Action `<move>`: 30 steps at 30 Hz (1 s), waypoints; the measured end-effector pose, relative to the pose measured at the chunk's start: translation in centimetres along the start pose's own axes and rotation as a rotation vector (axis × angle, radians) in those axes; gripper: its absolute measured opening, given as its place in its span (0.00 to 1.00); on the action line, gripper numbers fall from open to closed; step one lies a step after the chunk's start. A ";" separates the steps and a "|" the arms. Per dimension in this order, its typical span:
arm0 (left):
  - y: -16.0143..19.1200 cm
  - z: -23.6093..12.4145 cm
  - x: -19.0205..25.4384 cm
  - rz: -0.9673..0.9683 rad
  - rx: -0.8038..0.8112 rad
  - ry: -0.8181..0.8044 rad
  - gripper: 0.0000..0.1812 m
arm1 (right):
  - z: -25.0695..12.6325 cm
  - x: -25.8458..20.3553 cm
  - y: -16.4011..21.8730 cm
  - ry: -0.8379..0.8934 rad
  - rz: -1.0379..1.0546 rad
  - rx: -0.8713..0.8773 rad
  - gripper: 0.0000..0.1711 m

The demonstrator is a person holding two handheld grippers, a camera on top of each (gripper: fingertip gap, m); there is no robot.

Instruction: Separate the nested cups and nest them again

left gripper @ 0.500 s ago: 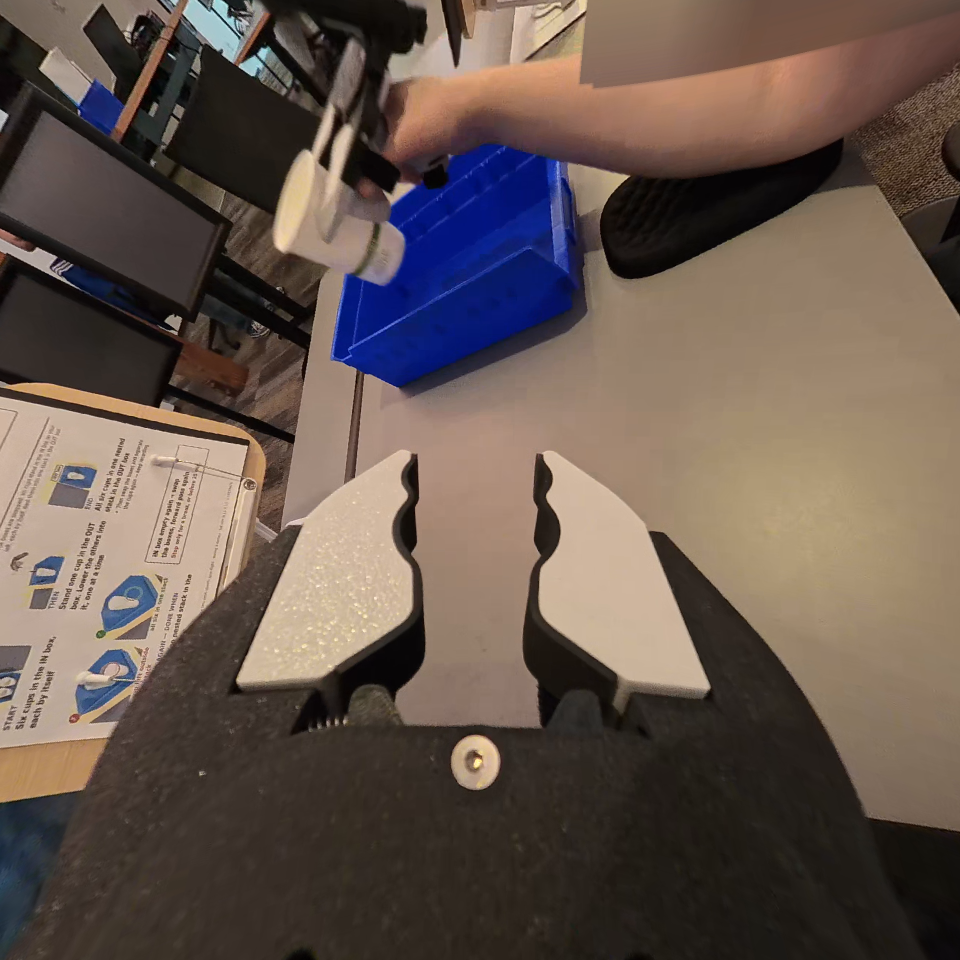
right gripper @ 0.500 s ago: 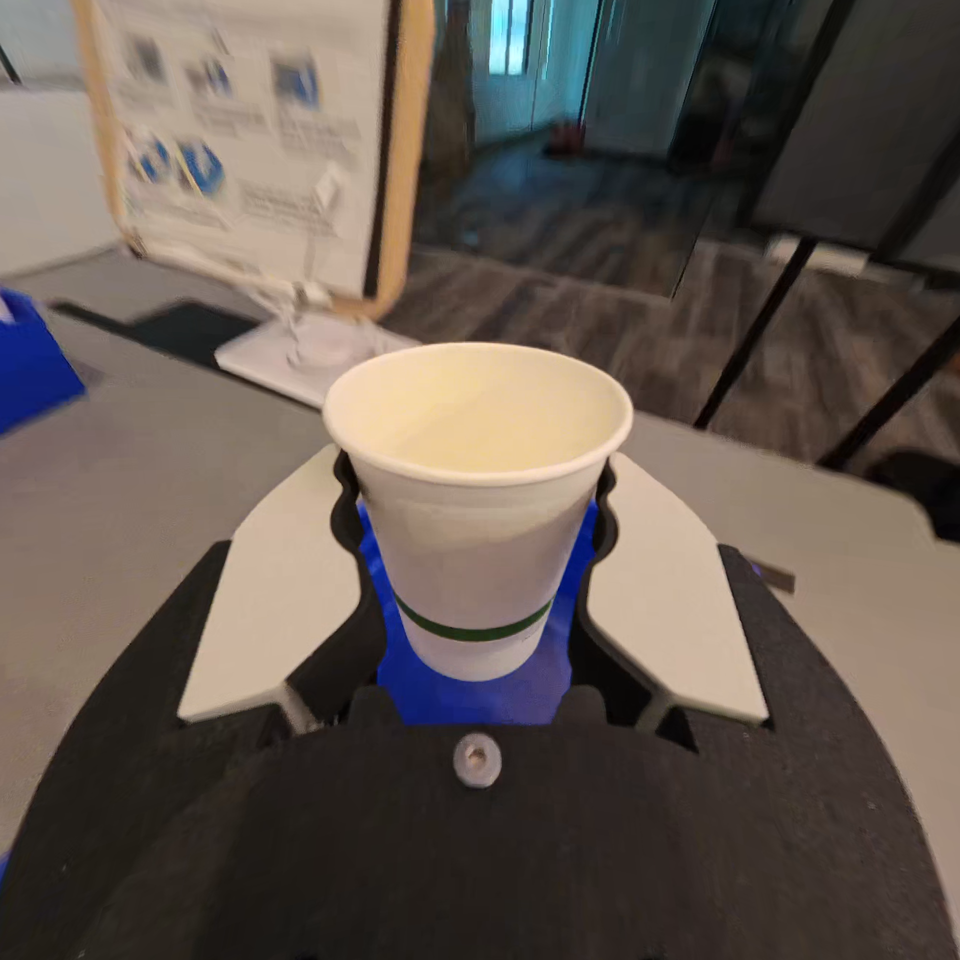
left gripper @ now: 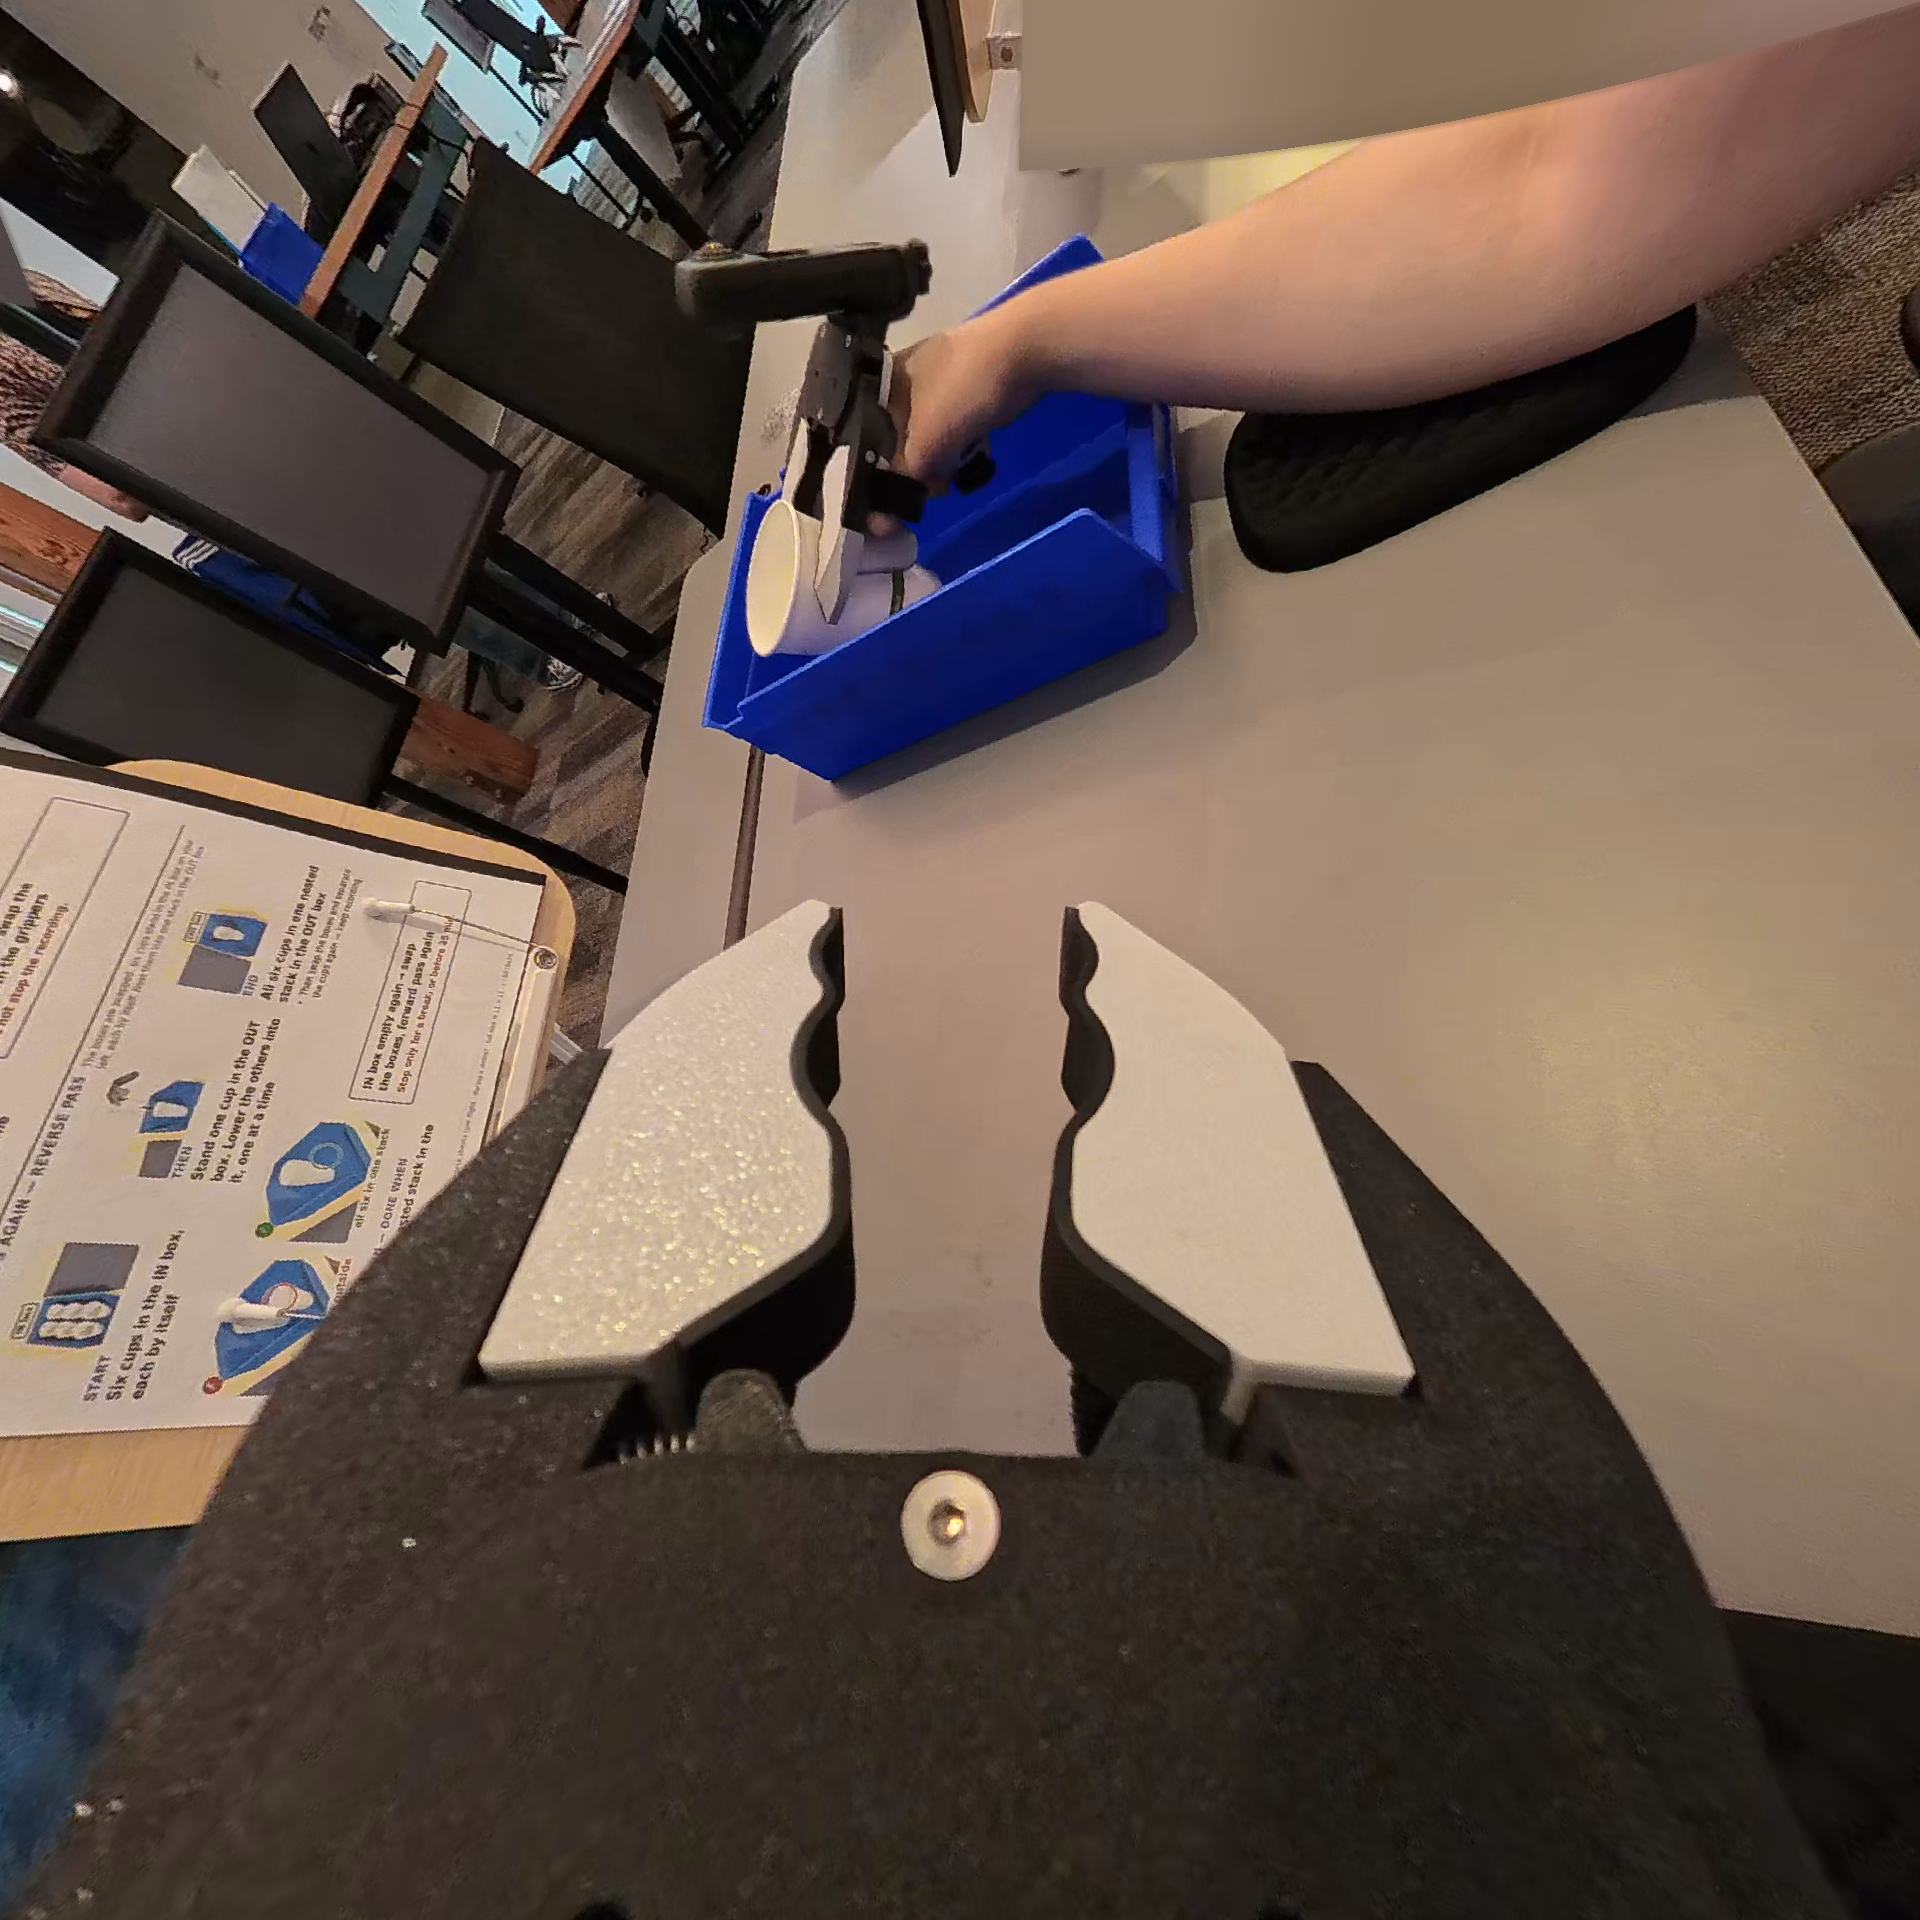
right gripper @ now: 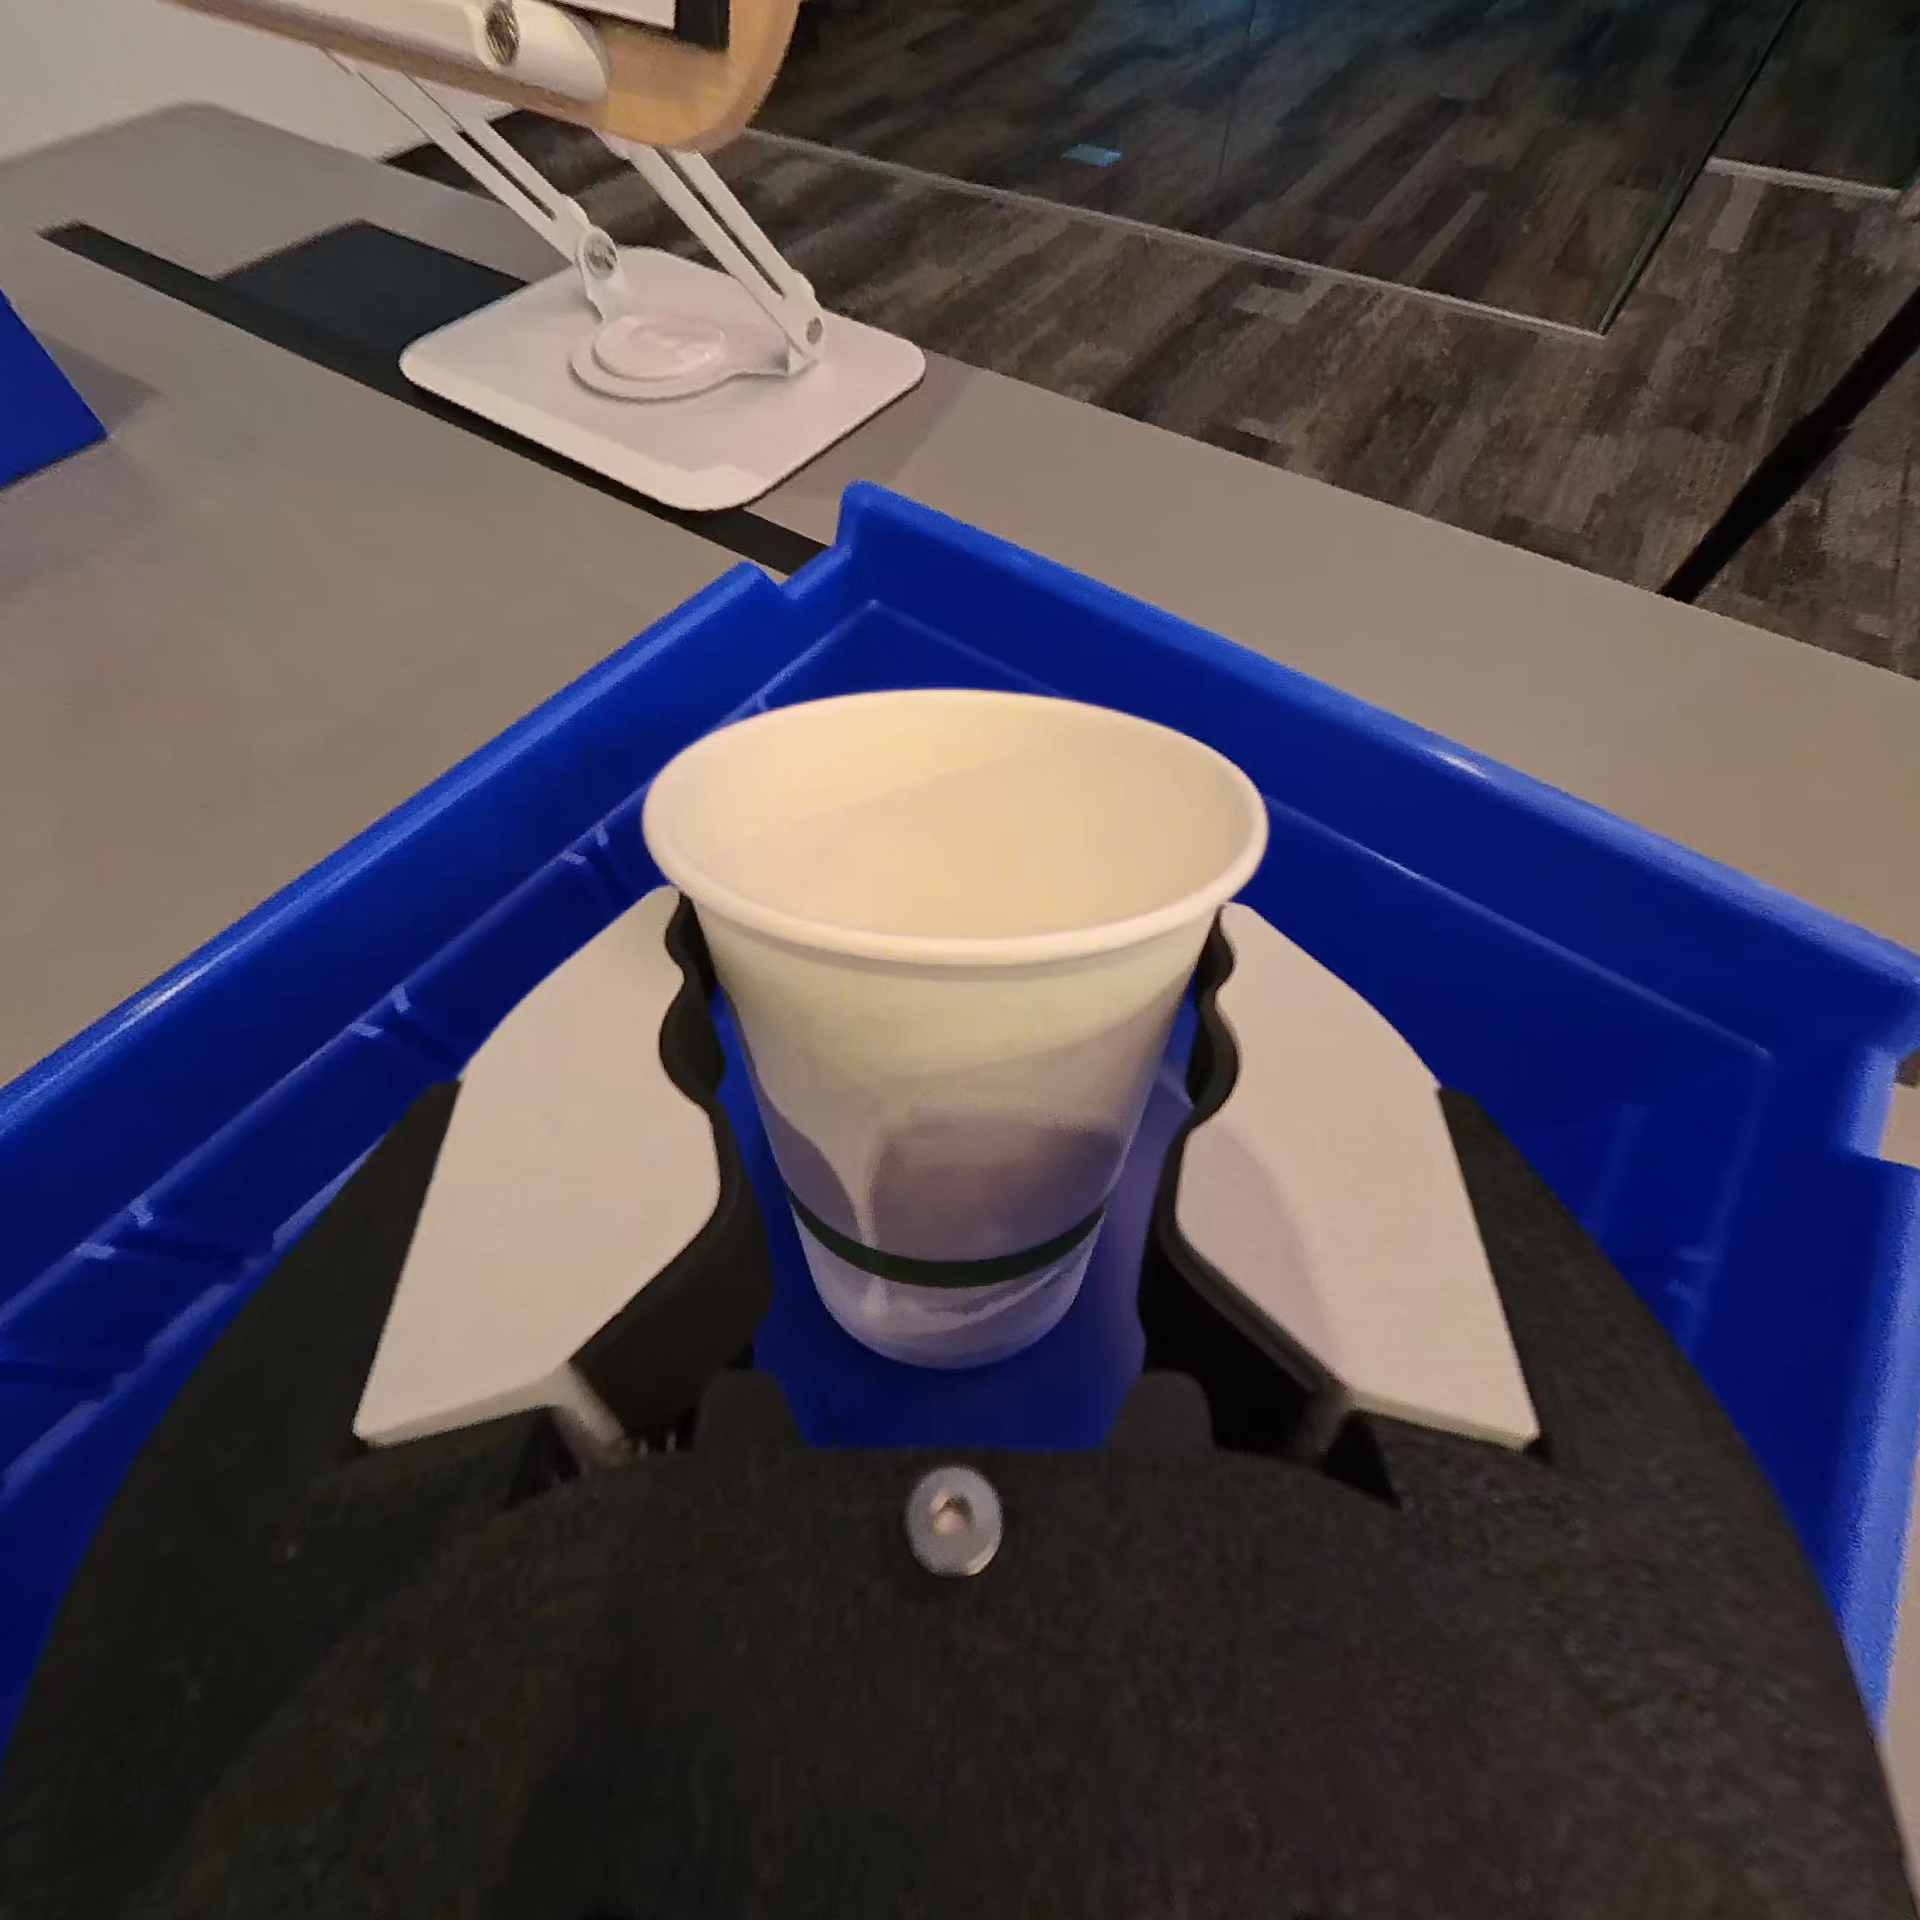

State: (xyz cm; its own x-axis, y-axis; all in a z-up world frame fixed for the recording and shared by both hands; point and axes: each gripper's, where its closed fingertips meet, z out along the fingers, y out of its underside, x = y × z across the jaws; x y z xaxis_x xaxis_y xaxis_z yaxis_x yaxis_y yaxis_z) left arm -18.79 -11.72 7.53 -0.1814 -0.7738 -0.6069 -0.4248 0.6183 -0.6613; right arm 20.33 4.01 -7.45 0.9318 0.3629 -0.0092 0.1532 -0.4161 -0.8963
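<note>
Right gripper (right gripper: 951, 1023) jaws clenched on white paper cup with green band (right gripper: 940, 1039) inside blue plastic bin (right gripper: 1558, 883); left gripper (left gripper: 948, 1023) jaws released, empty, over grey table (left gripper: 1455, 935). Printed instruction sheet (left gripper: 208, 1122) sat leftward.

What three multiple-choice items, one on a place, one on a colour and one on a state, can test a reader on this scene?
1. Where is the paper cup?
A. inside the blue bin
B. on the floor
C. on the black pad

2. What colour is the band near the cup's base?
A. red
B. green
C. yellow

3. How is the left gripper?
A. shut on a cup
B. shut on the bin
C. open, empty

Key: 1 A, bin walls surround the cup held by the right gripper; 2 B, a dark green band shows; 3 C, only bare table between its fingers.
</note>
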 end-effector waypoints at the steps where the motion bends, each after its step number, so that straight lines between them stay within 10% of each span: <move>1: 0.1 0.0 0.0 0.000 -0.003 -0.001 0.22 | 0.0 -0.2 0.0 -0.015 0.008 0.000 0.52; 15: 2.6 -2.7 -1.1 -0.074 -0.117 -0.068 0.25 | -2.6 0.5 1.3 0.087 -0.049 -0.247 0.57; 30: 19.0 -13.2 0.8 -0.611 -0.999 -0.276 0.21 | -8.1 -0.1 6.1 0.130 -0.122 -0.690 0.66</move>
State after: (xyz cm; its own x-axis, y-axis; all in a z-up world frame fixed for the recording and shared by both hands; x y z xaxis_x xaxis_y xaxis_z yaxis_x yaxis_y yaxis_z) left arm -38.71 -2.46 0.32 0.4338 -0.7706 -0.4668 -0.8960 -0.3145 -0.3135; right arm 23.82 -5.34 -9.29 0.9199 0.3561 0.1642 0.3921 -0.8272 -0.4025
